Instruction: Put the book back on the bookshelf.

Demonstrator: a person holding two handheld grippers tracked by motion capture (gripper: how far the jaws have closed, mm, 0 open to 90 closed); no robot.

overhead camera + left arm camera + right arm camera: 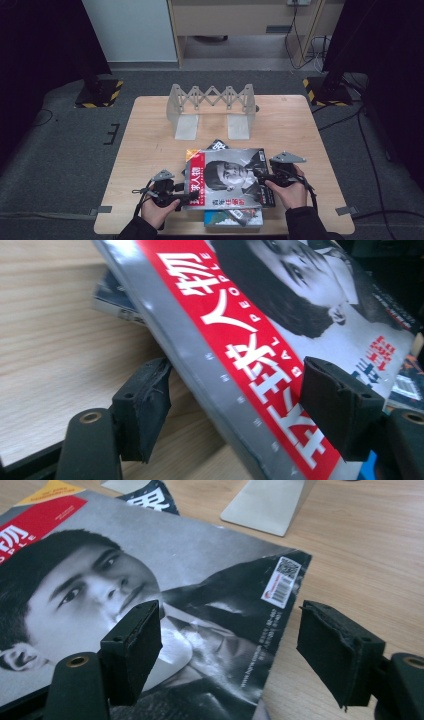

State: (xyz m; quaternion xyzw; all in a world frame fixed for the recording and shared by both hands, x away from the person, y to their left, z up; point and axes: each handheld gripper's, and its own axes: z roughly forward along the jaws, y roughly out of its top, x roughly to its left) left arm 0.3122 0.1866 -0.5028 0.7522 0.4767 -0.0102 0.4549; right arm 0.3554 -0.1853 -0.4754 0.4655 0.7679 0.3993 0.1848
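Two grippers work at the lower middle of the high view, one at each side of a magazine (227, 176) with a red band and a portrait on its cover. That magazine lies on top of other publications: a dark one (218, 145) peeks out above it and a blue-green one (234, 217) pokes out below, near the table's (150, 130) bottom edge. At lower left, the left gripper (181, 197) has its jaws standing apart with the magazine's spine edge between them; in the left gripper view (230, 405) that edge runs slantwise through the gap, lifted off the wood, and neither pad visibly presses on it. At lower right, the right gripper (260, 174) reaches over the cover's right part; in the right gripper view (227, 640) its jaws are likewise parted, one over the printed portrait, the other over bare wood, the barcode corner (280, 580) beyond them. A grey folding rack (212, 107) stands at the upper middle of the table.
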